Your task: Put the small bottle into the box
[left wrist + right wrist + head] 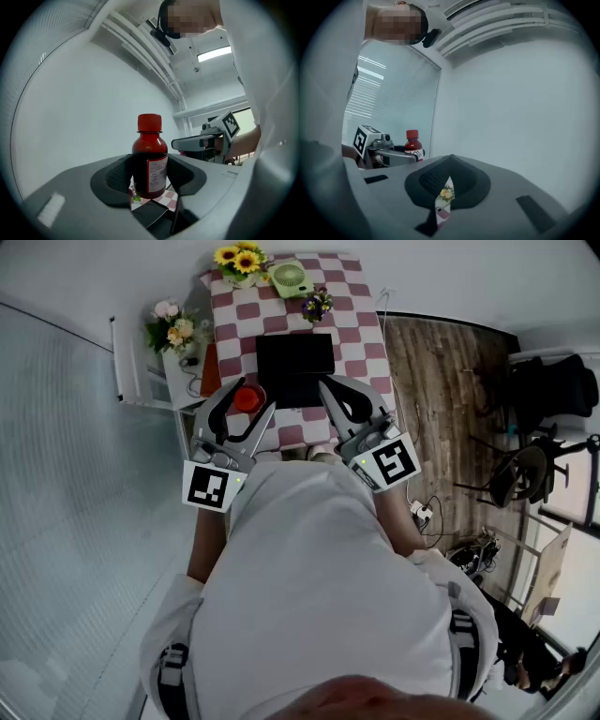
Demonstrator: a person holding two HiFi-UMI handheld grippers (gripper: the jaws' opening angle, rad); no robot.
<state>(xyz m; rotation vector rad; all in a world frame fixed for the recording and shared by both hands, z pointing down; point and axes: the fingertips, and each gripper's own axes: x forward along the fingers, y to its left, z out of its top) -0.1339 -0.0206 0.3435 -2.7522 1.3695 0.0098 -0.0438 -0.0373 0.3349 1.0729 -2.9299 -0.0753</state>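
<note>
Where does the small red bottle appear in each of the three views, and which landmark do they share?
Head view: small bottle, upper left of centre, in the left tongs, left of the black box.
Left gripper view: centre, between the pads.
Right gripper view: lower left.
Shared landmark: the checked tablecloth.

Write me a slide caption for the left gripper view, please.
Left tongs holding the small red-capped bottle upright over the checkered tablecloth.

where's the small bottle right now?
In the left gripper view the small bottle stands upright, clamped in the left tongs; the head view puts it above the near left edge of the checkered table, just left of the black box.
</note>
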